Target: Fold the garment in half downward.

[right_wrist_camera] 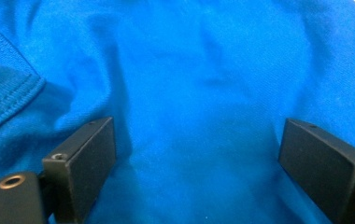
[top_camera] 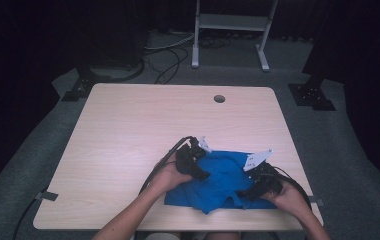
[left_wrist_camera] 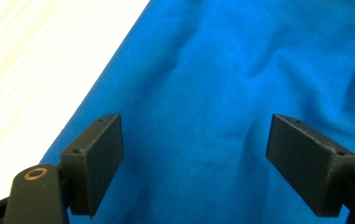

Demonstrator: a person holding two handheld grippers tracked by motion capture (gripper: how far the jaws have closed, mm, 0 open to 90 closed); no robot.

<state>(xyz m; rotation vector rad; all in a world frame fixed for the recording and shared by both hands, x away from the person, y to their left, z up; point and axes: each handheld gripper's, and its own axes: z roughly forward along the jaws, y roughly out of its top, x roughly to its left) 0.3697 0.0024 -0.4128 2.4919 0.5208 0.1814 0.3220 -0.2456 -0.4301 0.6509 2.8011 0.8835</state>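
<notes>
High view looks down; gripper views closely share blue cloth (left_wrist_camera: 222,93).

A bright blue cloth garment (top_camera: 221,181) lies crumpled on the tabletop (top_camera: 128,130), close to the near edge and toward the near right corner. It is spread loosely rather than flat, with soft folds and wrinkles across its surface (left_wrist_camera: 203,93). A stitched, ribbed hem band (right_wrist_camera: 3,98) shows at one side, and a pointed flap hangs toward the near edge.
</notes>
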